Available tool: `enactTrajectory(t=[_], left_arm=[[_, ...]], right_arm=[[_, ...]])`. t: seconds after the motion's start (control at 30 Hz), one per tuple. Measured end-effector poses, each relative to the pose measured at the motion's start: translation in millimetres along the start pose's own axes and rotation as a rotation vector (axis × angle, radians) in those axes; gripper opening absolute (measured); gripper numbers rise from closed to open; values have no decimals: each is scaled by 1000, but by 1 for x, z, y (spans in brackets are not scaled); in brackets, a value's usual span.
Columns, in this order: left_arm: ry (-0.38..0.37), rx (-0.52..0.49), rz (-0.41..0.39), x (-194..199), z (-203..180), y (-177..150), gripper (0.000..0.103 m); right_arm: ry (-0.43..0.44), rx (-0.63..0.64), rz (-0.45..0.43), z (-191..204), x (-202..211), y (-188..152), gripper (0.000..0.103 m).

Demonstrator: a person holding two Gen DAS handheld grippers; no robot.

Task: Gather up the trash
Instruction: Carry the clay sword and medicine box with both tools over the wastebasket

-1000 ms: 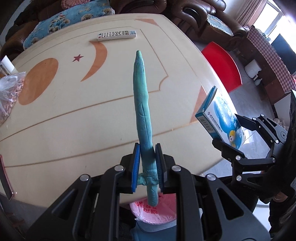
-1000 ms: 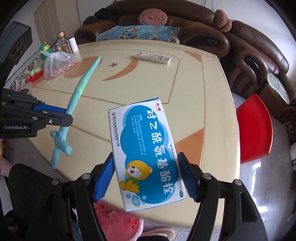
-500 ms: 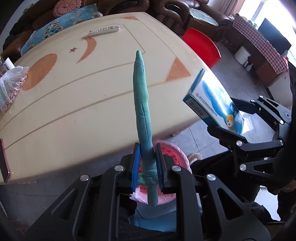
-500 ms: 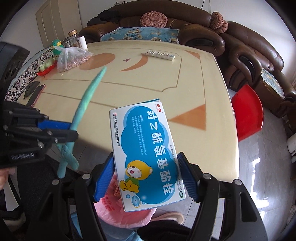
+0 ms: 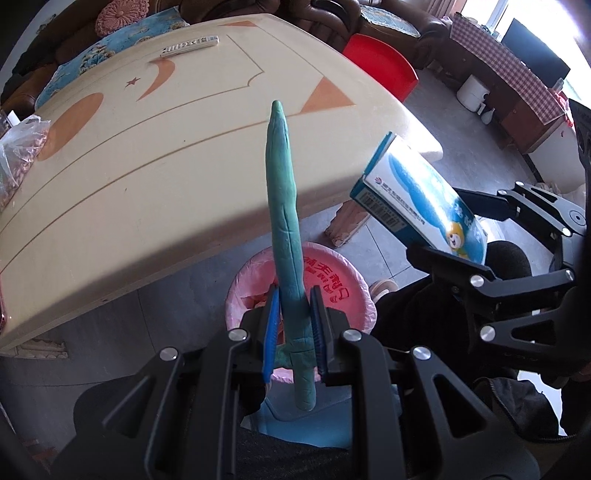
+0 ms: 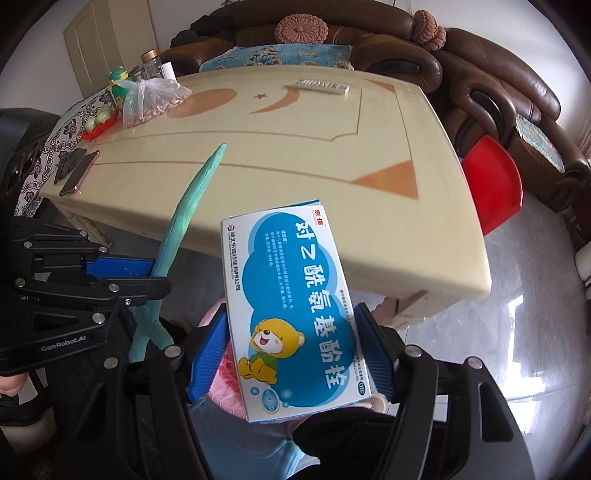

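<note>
Left tongs [image 5: 294, 328] clamp a green clay stick [image 5: 284, 206] above the pink-lined bin [image 5: 347, 295]; right tongs [image 6: 291, 354] grip a blue box [image 6: 291, 314], seemingly over the same bin, off the counter [image 6: 295, 147].

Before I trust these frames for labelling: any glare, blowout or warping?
Left wrist view: window blown out, table edge bowed by fisheye. Right wrist view: floor shows glare patches; medicine box sharp and readable.

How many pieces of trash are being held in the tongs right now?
2. The green clay sword is clamped in the left tongs, above the pink-lined bin. The blue medicine box is in the right tongs.
</note>
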State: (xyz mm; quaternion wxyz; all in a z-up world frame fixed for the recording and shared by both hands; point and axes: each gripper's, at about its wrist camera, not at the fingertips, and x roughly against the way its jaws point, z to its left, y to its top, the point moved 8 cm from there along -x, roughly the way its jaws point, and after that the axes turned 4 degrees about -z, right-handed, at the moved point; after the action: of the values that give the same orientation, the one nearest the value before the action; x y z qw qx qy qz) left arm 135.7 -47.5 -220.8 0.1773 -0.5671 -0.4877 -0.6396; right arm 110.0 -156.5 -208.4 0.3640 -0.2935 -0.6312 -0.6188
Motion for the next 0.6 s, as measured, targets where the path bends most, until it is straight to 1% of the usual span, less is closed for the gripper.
enactTrajectory(t=[0.3,0.47,0.6], left_arm=[[-2,5,58,-33,-1,-28,18],[21,4,60,-51,4,-34,18],[16,10,104,-75,6,-45,18]], right_arm=[[8,-24,57,3,-24,-28,65],[6,-30,94,3,-46,-41,64],[16,-48,132,2,-67,-53,64]])
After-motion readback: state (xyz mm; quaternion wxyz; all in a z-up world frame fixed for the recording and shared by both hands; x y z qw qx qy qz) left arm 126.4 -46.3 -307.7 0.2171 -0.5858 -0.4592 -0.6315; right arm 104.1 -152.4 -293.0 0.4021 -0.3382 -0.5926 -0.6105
